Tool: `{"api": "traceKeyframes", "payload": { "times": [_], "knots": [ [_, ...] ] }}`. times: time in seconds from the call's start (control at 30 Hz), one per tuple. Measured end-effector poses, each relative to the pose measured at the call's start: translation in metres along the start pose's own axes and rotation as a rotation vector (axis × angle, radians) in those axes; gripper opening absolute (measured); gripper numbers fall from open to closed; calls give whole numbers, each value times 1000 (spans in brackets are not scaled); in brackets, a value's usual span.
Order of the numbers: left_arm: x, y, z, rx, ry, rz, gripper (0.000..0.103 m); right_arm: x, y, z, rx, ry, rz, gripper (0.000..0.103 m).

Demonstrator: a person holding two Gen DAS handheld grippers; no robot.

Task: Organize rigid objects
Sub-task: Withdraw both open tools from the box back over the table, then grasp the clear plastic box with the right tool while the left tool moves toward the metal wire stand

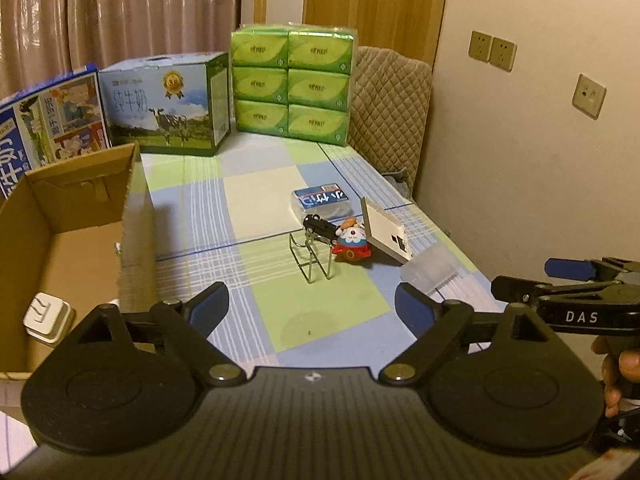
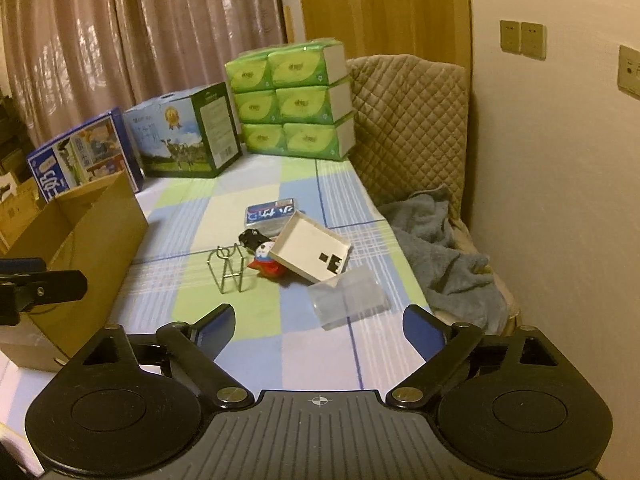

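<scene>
Small objects lie on the checked tablecloth: a wire stand, a black toy car, a red and white figurine, a white box lid tilted on the figurine, a blue card box and a clear plastic case. A cardboard box at the left holds a white plug adapter. My left gripper is open and empty, short of the objects. My right gripper is open and empty, just short of the clear case.
Two milk cartons and a stack of green tissue packs stand at the table's far end. A quilted chair with a grey towel is at the right edge, by the wall.
</scene>
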State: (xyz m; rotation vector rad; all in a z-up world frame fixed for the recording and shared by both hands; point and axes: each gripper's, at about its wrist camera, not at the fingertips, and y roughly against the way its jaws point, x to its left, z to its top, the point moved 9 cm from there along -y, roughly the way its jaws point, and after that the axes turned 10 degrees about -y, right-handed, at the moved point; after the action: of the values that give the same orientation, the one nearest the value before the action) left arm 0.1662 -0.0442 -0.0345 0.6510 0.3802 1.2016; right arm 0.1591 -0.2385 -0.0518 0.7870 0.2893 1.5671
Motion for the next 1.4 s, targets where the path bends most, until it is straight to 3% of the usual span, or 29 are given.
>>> {"api": "traceKeyframes", "payload": {
  "times": [0.57, 1.1, 1.4],
  "knots": [
    [-13, -74, -4, 62, 19, -20, 88, -17, -84, 13, 89, 84, 22, 90],
    [-8, -126, -20, 89, 42, -26, 88, -25, -145, -14, 145, 257, 1, 90],
    [-3, -140, -23, 89, 57, -34, 88, -29, -161, -10, 173, 227, 15, 90]
  ]
}}
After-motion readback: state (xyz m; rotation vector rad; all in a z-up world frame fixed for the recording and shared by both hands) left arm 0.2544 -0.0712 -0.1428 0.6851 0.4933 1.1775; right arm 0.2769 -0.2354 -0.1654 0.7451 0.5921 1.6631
